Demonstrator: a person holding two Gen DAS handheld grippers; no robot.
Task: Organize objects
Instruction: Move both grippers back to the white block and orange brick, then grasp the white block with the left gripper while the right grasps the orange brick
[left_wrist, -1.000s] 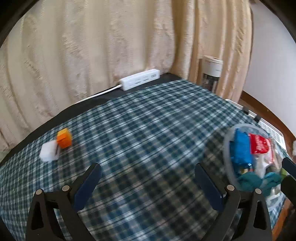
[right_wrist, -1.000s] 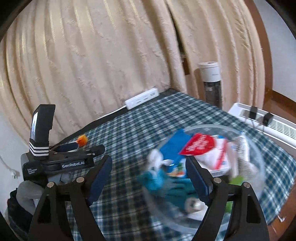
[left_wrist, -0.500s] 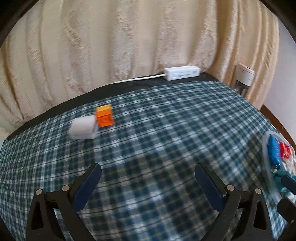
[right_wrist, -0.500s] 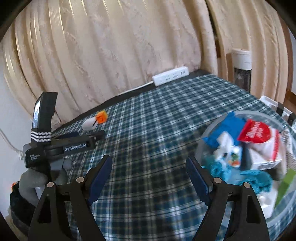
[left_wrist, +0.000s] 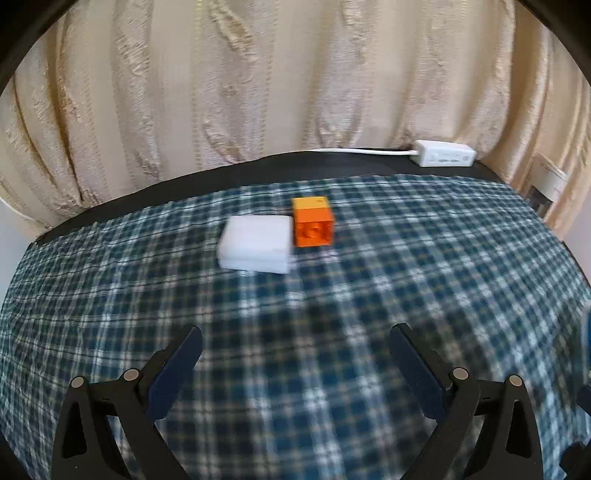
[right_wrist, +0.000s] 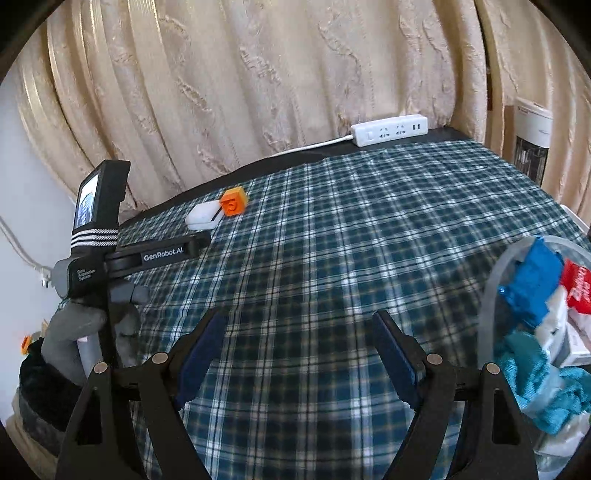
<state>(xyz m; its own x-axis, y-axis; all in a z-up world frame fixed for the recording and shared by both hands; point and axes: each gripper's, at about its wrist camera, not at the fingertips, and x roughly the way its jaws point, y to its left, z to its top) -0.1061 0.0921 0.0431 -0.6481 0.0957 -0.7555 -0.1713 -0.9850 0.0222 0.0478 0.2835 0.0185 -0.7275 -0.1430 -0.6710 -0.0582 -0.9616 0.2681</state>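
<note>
Orange block (left_wrist: 313, 226) & white box (left_wrist: 255, 249) sit touching, far side of plaid cloth (left_wrist: 369, 295); in left wrist view the left gripper (left_wrist: 295, 363) points at them w/ jaws wide apart, nothing between, likely lined up for a pick. Right wrist view: right gripper (right_wrist: 295, 347) also spread wide & empty over bare cloth, clear bowl (right_wrist: 491, 295) of sorted items just to its right, prob. the drop-off; the pair lies well apart from it near the power strip (right_wrist: 389, 130) edge.

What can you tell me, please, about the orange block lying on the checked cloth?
The orange block is a small cube-like toy brick, apparently plastic, with a lighter yellow-orange top and a round raised mark on the face towards the cameras. It sits upright on the checked cloth, near the far edge, right up against a flat white box on its left side. Neither gripper touches it.
</note>
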